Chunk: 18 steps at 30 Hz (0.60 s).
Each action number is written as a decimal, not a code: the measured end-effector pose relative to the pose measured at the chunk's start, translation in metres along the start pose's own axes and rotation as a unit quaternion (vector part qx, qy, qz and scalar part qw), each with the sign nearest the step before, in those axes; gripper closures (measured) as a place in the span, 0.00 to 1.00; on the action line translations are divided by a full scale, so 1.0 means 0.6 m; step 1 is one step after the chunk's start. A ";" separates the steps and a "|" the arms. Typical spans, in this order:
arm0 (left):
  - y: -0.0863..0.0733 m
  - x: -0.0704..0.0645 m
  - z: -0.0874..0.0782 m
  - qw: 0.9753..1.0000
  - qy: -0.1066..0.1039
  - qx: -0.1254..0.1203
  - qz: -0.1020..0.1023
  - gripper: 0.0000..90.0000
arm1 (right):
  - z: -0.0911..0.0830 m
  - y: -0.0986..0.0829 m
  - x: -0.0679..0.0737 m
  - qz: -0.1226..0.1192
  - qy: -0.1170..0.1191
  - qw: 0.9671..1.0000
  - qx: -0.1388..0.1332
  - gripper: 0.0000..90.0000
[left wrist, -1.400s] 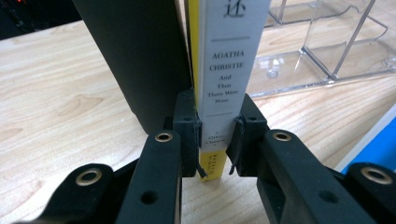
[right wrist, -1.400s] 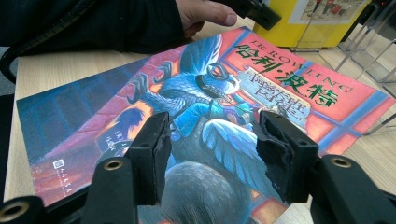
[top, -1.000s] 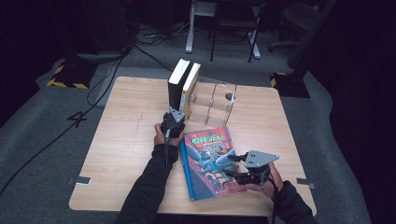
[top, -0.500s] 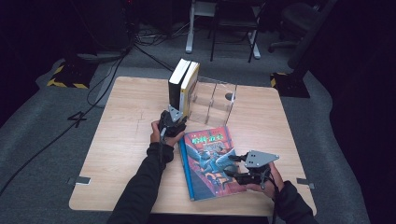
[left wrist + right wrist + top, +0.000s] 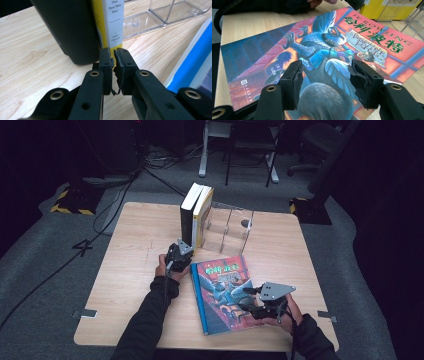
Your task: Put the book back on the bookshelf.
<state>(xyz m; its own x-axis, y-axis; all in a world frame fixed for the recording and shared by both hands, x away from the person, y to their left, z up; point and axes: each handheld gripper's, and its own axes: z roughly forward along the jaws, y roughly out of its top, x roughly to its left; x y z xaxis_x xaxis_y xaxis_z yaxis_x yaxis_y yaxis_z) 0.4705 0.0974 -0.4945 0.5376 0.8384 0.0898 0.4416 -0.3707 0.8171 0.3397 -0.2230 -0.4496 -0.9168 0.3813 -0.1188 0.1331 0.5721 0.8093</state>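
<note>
Right gripper (image 5: 324, 82), jaws wide, hovers above flat colourful illustrated paperback book (image 5: 317, 50); left gripper (image 5: 114, 62), jaws nearly closed and empty, faces upright yellow-and-white book (image 5: 113, 22); next, probably grasp paperback's edge.

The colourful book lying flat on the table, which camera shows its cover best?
The right gripper view: the colourful book shows its cover art and lettering up close. The high view shows the whole book small; the left gripper view catches a blue edge.
</note>
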 end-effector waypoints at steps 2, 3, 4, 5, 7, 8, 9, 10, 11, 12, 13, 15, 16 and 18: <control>0.004 -0.005 0.003 1.000 0.007 0.004 0.006 0.92 | -0.001 -0.002 -0.001 0.004 -0.002 1.000 -0.001 0.49; 0.005 -0.006 0.004 1.000 0.010 0.004 0.004 0.92 | -0.001 -0.002 -0.002 0.004 -0.001 1.000 -0.001 0.49; 0.005 -0.007 0.005 1.000 0.010 0.004 -0.003 0.92 | -0.001 -0.002 -0.002 0.005 0.000 1.000 -0.002 0.49; 0.005 -0.008 0.006 1.000 0.011 0.001 -0.008 0.92 | -0.002 -0.002 -0.002 0.005 0.000 1.000 -0.002 0.49; 0.006 -0.010 0.008 1.000 0.028 0.002 -0.015 0.92 | -0.002 -0.002 -0.002 0.004 -0.001 1.000 -0.003 0.49; 0.006 -0.010 0.008 0.999 0.033 0.001 -0.018 0.93 | -0.002 -0.001 -0.001 0.004 -0.002 1.000 -0.003 0.49; 0.006 -0.011 0.008 0.999 0.034 -0.001 -0.021 0.93 | -0.002 -0.001 0.000 0.003 -0.002 1.000 -0.002 0.49; 0.006 -0.010 0.005 0.999 0.032 -0.005 -0.027 0.93 | -0.002 -0.001 -0.001 0.002 -0.002 1.000 -0.001 0.49; 0.006 -0.008 0.000 0.999 0.026 -0.017 -0.033 0.93 | -0.002 -0.001 0.000 0.002 -0.001 1.000 -0.001 0.49; 0.008 -0.006 -0.005 0.999 0.018 -0.028 -0.037 0.90 | -0.002 -0.001 -0.001 0.002 0.000 1.000 -0.001 0.49; 0.011 -0.004 -0.013 0.998 0.008 -0.042 -0.036 0.87 | -0.002 -0.002 -0.001 0.002 0.001 1.000 -0.001 0.49; 0.017 -0.003 -0.023 0.998 -0.003 -0.054 -0.026 0.86 | -0.001 -0.002 -0.002 0.004 0.000 1.000 -0.001 0.49; 0.021 -0.003 -0.028 0.998 -0.009 -0.062 -0.022 0.86 | -0.001 -0.002 -0.002 0.004 0.000 1.000 -0.001 0.49; 0.032 -0.005 -0.038 0.997 -0.007 -0.072 -0.018 0.83 | 0.000 -0.002 -0.002 0.004 0.000 1.000 -0.001 0.49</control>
<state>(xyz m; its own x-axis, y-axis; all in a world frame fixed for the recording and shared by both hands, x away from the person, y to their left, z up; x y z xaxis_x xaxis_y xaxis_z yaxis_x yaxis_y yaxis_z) 0.4608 0.0971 -0.4661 0.5346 0.8435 0.0521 0.3526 -0.2787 0.8933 0.3404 -0.2243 -0.4503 -0.9157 0.3859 -0.1116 0.1404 0.5677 0.8111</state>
